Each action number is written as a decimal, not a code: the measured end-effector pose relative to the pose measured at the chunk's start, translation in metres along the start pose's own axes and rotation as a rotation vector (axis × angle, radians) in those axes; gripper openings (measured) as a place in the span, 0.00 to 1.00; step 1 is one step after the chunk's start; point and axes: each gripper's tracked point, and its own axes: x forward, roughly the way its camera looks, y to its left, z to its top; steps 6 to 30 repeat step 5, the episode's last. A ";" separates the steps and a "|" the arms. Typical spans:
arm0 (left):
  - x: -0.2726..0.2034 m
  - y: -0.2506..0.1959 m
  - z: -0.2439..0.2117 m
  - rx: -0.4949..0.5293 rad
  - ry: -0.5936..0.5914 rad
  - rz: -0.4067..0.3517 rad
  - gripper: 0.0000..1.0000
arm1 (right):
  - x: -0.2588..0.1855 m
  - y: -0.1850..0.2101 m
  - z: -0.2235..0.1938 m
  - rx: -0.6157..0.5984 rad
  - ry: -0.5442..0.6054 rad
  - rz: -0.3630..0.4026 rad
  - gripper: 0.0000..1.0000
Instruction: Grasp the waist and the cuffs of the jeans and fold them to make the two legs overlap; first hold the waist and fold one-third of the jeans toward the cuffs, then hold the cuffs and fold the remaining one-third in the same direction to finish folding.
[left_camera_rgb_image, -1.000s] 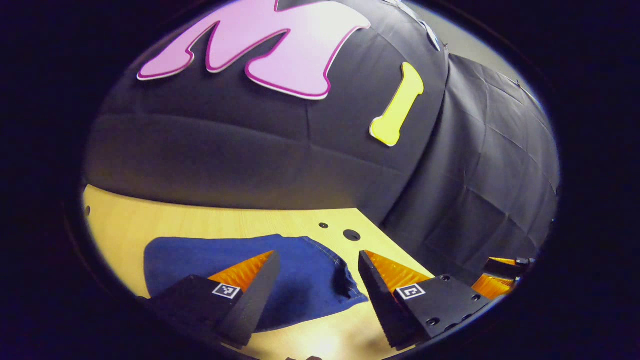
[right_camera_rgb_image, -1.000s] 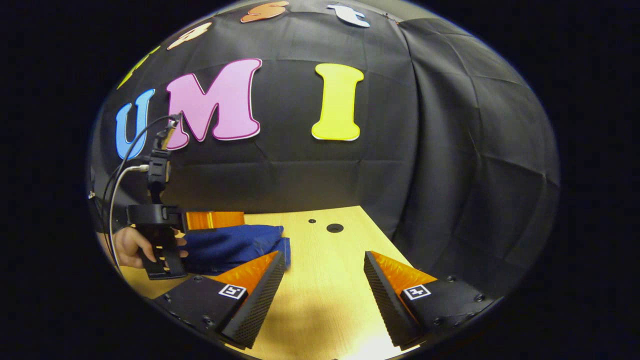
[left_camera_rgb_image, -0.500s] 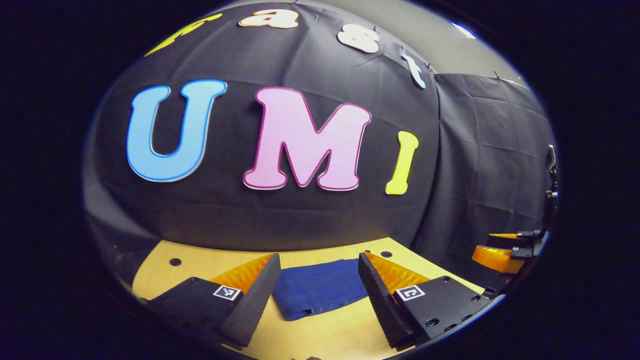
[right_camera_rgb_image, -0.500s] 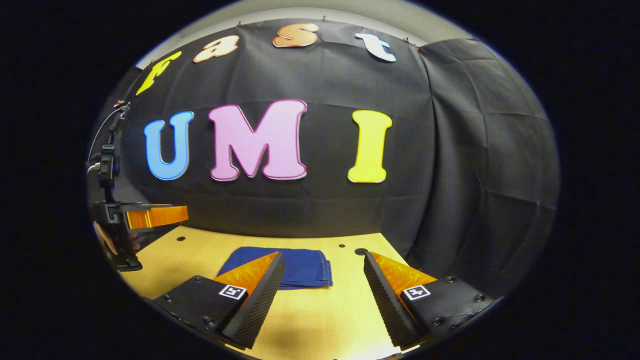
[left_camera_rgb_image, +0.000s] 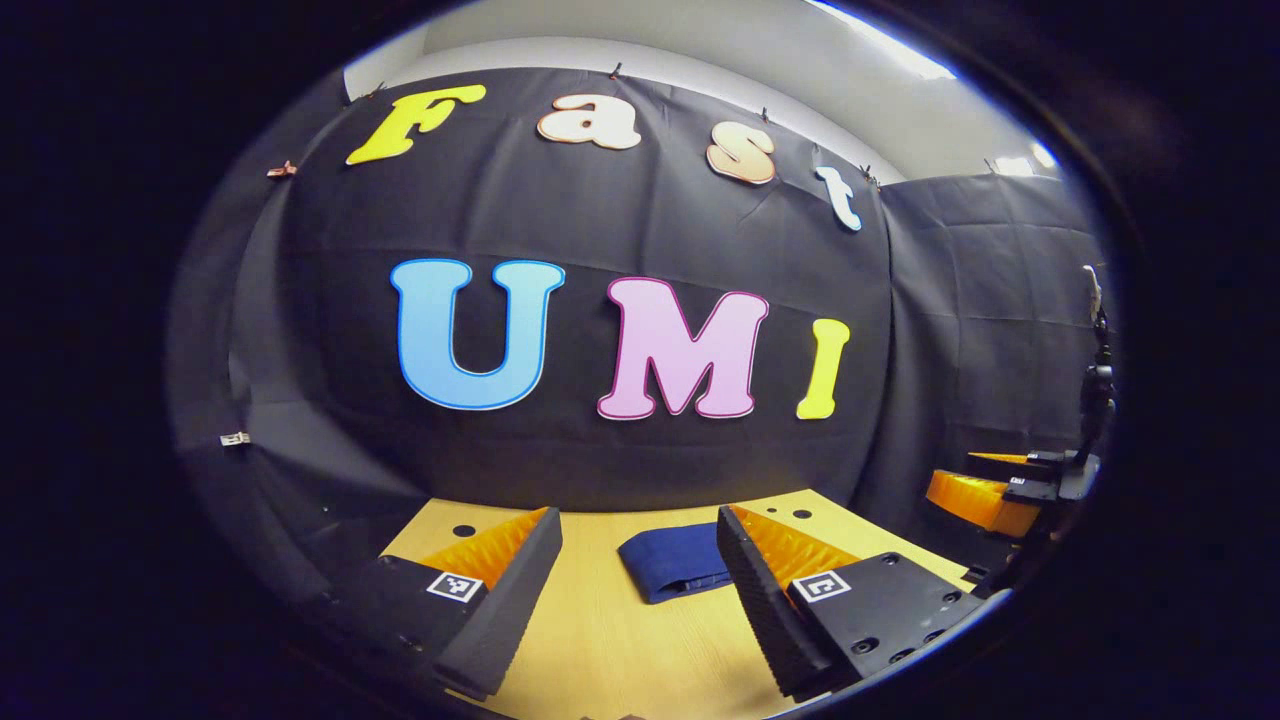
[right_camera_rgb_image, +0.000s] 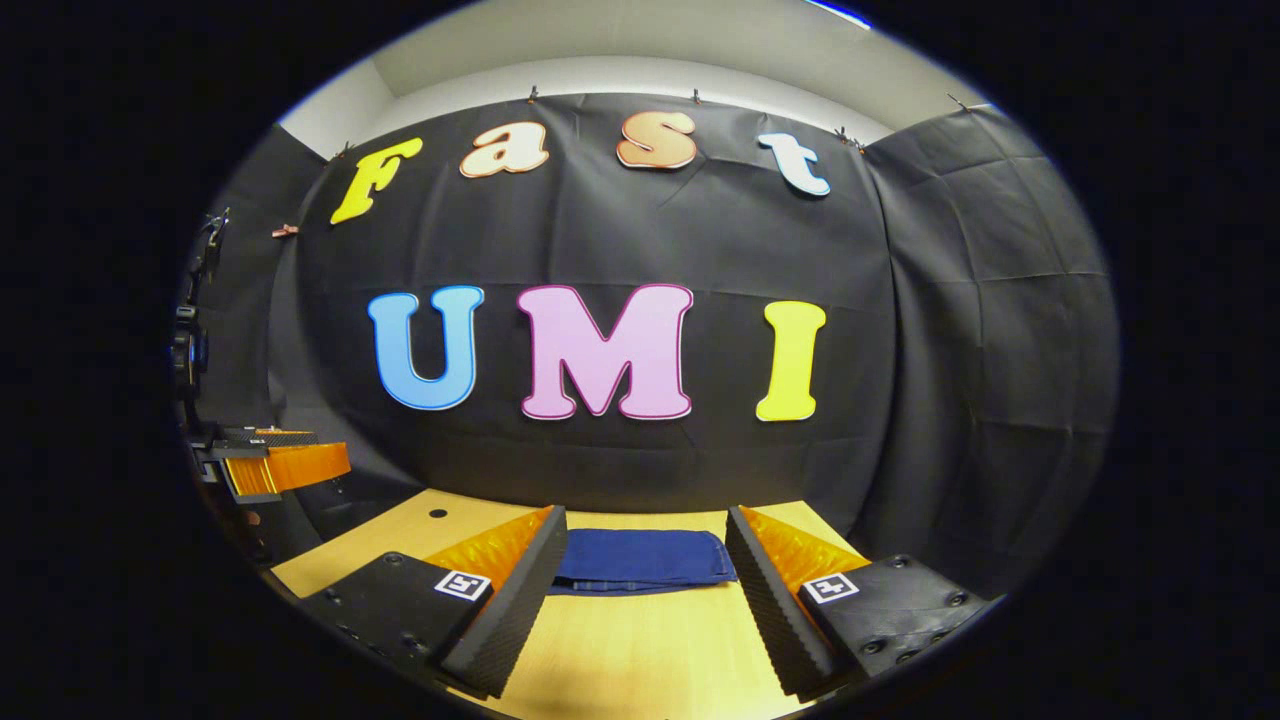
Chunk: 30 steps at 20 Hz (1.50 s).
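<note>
The tabletop (right_camera_rgb_image: 640, 640) carries the jeans (right_camera_rgb_image: 640, 560) as a flat, compact folded bundle near the wall. Folding is judged finished, so the bundle is best left undisturbed. The left tool (left_camera_rgb_image: 640, 600) and right tool (right_camera_rgb_image: 645, 600) are held wide, empty, raised short of the jeans.

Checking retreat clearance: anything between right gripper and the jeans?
Nothing: in the right gripper view only bare table lies between the right gripper and the folded jeans.
</note>
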 end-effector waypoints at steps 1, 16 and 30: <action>-0.014 0.003 -0.001 -0.009 -0.015 0.014 0.96 | -0.009 0.004 -0.001 -0.021 -0.005 0.000 0.97; -0.043 -0.001 -0.007 -0.016 -0.046 0.009 0.96 | -0.034 0.028 -0.010 -0.051 0.037 0.032 0.96; -0.043 -0.001 -0.007 -0.016 -0.046 0.009 0.96 | -0.034 0.028 -0.010 -0.051 0.037 0.032 0.96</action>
